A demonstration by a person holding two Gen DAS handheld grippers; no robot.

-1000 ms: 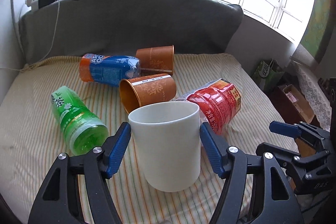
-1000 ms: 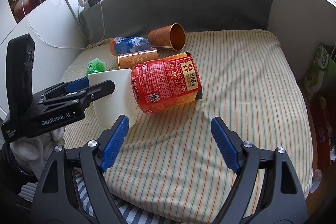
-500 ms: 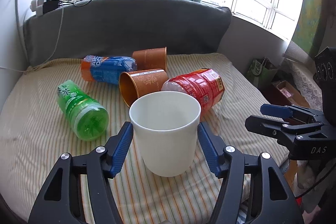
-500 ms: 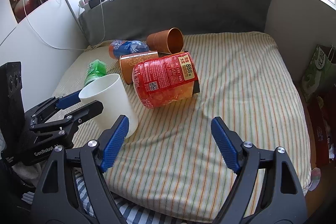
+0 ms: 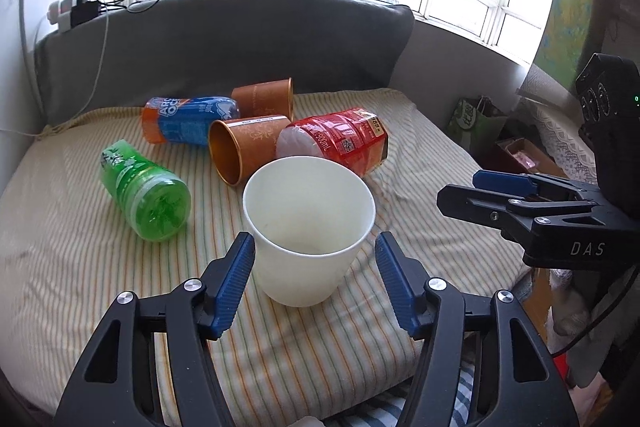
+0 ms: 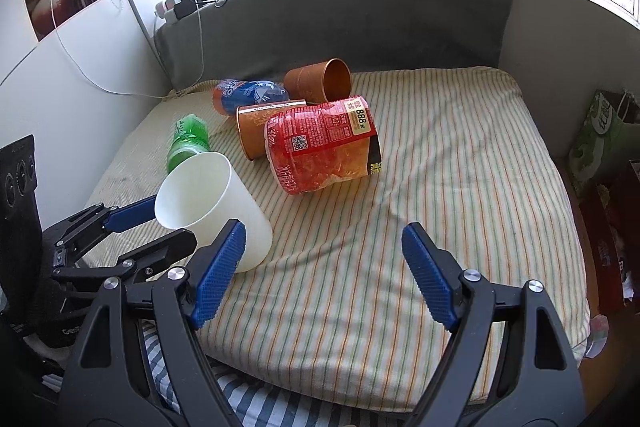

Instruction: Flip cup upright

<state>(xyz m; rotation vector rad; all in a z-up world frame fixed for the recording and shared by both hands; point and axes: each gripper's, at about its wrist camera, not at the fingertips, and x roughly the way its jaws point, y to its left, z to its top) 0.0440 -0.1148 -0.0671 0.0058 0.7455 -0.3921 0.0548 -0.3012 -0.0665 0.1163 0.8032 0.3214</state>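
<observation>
A plain white cup (image 5: 307,227) stands upright, mouth up, on the striped mattress near its front edge. My left gripper (image 5: 314,285) is open, its blue pads on either side of the cup with gaps to the wall. In the right wrist view the cup (image 6: 214,205) stands at the left with the left gripper (image 6: 156,227) around it. My right gripper (image 6: 324,277) is open and empty, over the mattress to the right of the cup; it also shows at the right of the left wrist view (image 5: 504,193).
Behind the cup lie a red jar (image 5: 340,143), two brown cups (image 5: 244,151) (image 5: 266,97), a blue-orange bottle (image 5: 188,119) and a green bottle (image 5: 144,195). A grey headboard (image 5: 224,39) backs the striped mattress (image 6: 440,187). Bags and boxes (image 6: 600,147) stand at the right.
The left gripper has let go of the white cup and drawn back and up a little; its pads now stand apart from the wall. The cup stays upright. The right gripper has risen slightly.
</observation>
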